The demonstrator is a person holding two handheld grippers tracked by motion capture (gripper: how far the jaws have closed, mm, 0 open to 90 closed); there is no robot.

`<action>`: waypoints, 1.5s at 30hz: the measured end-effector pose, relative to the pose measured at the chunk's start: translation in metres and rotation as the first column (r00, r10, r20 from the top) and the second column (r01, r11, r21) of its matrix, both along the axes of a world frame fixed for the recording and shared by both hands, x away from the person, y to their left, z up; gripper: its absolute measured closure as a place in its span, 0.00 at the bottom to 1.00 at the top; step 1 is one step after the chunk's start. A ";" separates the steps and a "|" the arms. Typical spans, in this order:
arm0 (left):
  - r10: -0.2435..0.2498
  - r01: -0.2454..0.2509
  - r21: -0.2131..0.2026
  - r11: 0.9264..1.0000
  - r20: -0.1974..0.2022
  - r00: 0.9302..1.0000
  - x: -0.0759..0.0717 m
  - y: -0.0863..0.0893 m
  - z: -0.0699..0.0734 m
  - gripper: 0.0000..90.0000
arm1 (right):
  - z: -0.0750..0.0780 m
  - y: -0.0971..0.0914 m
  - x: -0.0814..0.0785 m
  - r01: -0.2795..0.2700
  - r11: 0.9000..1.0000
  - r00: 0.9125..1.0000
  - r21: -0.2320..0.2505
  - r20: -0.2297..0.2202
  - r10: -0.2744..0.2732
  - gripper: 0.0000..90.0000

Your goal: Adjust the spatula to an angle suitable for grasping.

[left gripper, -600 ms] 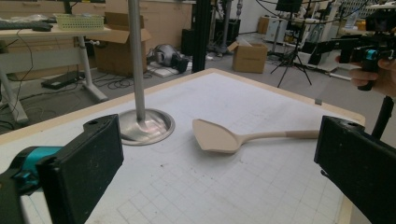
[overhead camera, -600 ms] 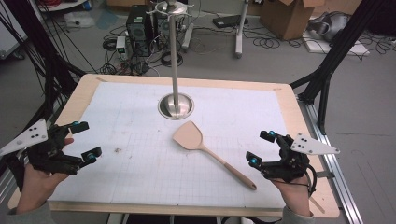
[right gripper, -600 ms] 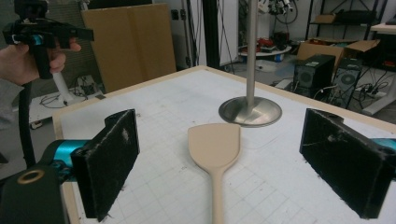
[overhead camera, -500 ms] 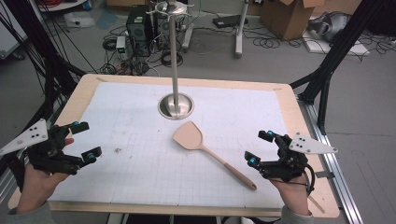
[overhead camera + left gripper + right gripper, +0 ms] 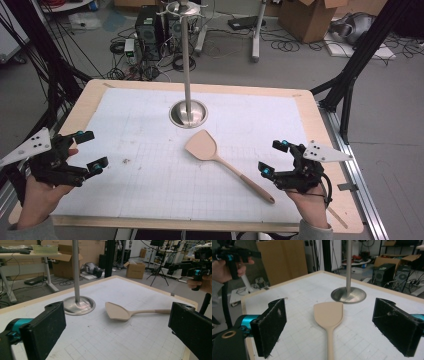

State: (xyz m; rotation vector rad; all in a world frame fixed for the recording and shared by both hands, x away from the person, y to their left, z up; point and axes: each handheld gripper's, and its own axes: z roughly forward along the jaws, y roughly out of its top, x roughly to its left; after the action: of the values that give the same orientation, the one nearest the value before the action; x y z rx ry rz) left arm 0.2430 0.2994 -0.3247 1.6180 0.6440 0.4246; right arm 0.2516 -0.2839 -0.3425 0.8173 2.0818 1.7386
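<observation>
Wooden spatula (image 5: 220, 160) lies flat near the middle of the table (image 5: 310, 107), blade toward the metal stand (image 5: 188, 112), handle pointing to the near right corner. Since half a second ago almost nothing has shifted: the right gripper (image 5: 274, 157) has only edged closer to the handle end, jaws released and empty. The left gripper (image 5: 89, 149) waits by the left edge, also released. Pickup looks about to begin.
</observation>
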 end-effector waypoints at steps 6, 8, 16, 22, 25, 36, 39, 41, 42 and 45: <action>0.002 -0.002 0.005 1.000 -0.008 1.000 0.001 0.000 -0.002 0.02 | -0.007 0.006 0.005 -0.018 0.998 1.000 -0.055 -0.024 0.017 0.17; 0.001 -0.001 0.004 1.000 -0.009 1.000 0.002 0.000 -0.002 0.02 | -0.011 0.009 0.008 -0.027 0.996 0.999 -0.088 -0.038 0.024 0.18; -0.016 0.016 -0.026 1.000 -0.011 1.000 0.001 0.001 0.000 0.02 | -0.020 0.018 0.014 -0.074 0.986 0.995 -0.148 -0.072 0.064 0.34; -0.018 0.018 -0.031 0.999 -0.015 1.000 0.001 0.001 -0.001 0.02 | -0.025 0.023 0.018 -0.098 0.984 0.991 -0.149 -0.110 0.082 0.48; -0.012 0.012 -0.023 1.000 -0.020 1.000 0.002 0.001 -0.002 0.02 | -0.030 0.026 0.021 -0.112 0.980 0.987 -0.165 -0.135 0.090 0.58; -0.003 0.003 -0.015 1.000 -0.022 1.000 0.003 0.001 -0.003 0.02 | -0.036 0.028 0.023 -0.110 0.970 0.985 -0.217 -0.156 0.077 0.82; 0.000 0.000 -0.015 1.000 -0.024 1.000 0.003 0.001 -0.004 0.02 | -0.041 0.023 0.024 -0.106 0.975 0.979 -0.196 -0.191 0.068 0.95; 0.000 -0.001 -0.018 1.000 -0.025 1.000 0.003 0.001 -0.004 0.02 | -0.042 0.023 0.024 -0.109 0.974 0.978 -0.199 -0.195 0.070 0.98; 0.000 -0.001 -0.016 1.000 -0.026 1.000 0.004 0.001 -0.004 0.02 | -0.043 0.022 0.025 -0.115 0.971 0.978 -0.209 -0.196 0.074 1.00; -0.002 0.002 -0.012 1.000 -0.029 1.000 0.004 0.001 -0.004 0.02 | -0.046 0.025 0.024 -0.132 0.959 0.973 -0.251 -0.220 0.077 1.00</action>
State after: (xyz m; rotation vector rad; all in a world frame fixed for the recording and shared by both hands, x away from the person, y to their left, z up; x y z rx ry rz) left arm 0.2469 0.3005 -0.3292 1.6161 0.6661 0.3957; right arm 0.2759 -0.2586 -0.3883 0.8515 2.4705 1.4309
